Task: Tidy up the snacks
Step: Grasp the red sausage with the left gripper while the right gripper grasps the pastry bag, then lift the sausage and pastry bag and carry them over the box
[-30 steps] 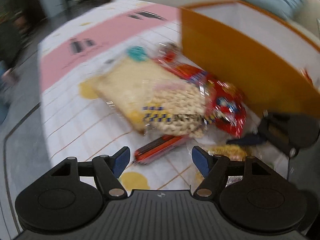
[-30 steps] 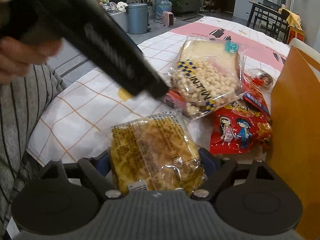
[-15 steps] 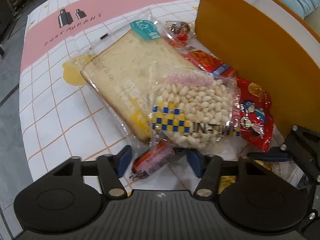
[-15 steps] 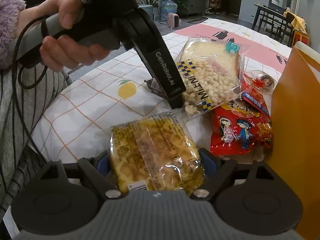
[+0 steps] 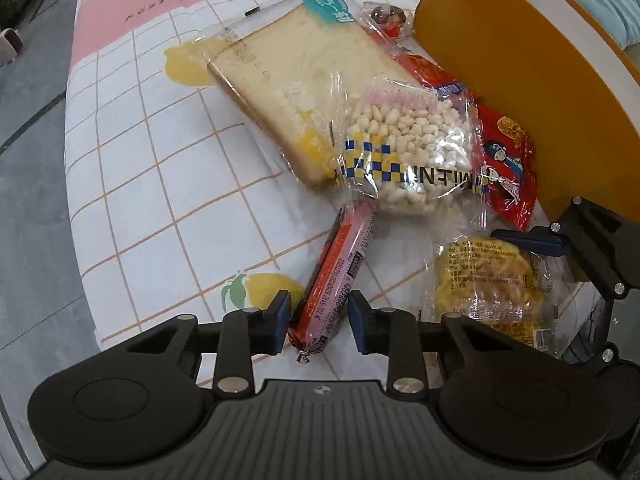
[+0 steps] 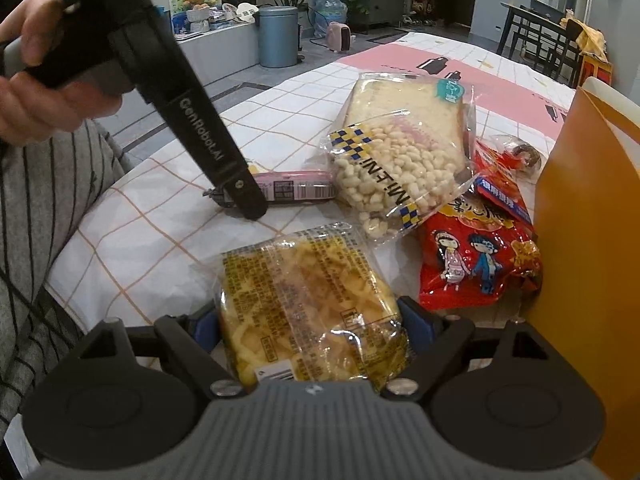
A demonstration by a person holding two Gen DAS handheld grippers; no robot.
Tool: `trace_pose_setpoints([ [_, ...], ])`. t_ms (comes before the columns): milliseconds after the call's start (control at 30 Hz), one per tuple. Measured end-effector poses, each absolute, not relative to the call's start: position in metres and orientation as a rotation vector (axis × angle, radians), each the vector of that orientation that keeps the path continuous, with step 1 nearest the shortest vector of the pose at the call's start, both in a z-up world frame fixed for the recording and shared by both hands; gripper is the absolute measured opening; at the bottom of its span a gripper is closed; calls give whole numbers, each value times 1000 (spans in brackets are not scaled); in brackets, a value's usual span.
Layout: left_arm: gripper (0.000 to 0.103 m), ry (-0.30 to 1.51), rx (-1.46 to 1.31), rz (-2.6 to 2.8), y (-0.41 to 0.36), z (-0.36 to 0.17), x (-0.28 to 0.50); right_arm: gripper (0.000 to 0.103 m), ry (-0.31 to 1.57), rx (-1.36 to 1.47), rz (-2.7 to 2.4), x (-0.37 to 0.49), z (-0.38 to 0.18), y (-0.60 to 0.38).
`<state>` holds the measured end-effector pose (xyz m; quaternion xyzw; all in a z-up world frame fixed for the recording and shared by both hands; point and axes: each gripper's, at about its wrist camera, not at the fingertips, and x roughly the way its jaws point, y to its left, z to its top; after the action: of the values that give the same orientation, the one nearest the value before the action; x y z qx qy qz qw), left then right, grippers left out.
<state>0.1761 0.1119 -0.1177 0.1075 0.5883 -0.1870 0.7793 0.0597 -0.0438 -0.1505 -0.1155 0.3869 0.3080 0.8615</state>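
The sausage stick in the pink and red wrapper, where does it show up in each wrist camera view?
Left wrist: sausage stick at lower centre, its near end between the open left gripper fingers.
Right wrist: left of centre, lying crosswise, partly behind the left gripper's arm.
Shared landmark: the puffed-snack bag, touching the sausage's far end.

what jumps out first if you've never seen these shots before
A heap of snacks on the checked tablecloth: a bagged bread slice with a clear bag of white puffs on top, beside a tall orange box. Nearer, the left gripper straddles a pink sausage stick, jaws apart, and the right gripper clamps a yellow pastry packet.
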Motion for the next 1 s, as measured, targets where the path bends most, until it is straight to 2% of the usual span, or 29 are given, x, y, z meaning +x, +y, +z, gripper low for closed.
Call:
trace_pose_setpoints([
  [33,43,1259,246,-408,110,-118,176,85,811,-241,643,60,-151,-43],
  [100,71,1228,285,-418,101,-121,174,86,810,-240,642,60,-151,-44],
  [167,84,1188,340,-434,90,-124,172,86,808,-239,642,59,-151,-44],
  [233,73,1165,326,-468,84,-124,173,86,809,-239,642,59,-151,-44],
  [300,30,1163,301,-446,84,-119,172,86,806,-237,639,58,-152,-45],
  [367,25,1180,287,-408,85,-118,171,85,805,-237,639,57,-152,-45],
  [533,25,1170,216,-362,104,-107,161,84,811,-241,627,56,-150,-45],
  [733,25,1127,-48,-356,136,-75,154,83,818,-242,599,55,-148,-47],
  [1000,25,958,-179,-381,144,-41,124,82,813,-153,580,56,-132,-59],
])
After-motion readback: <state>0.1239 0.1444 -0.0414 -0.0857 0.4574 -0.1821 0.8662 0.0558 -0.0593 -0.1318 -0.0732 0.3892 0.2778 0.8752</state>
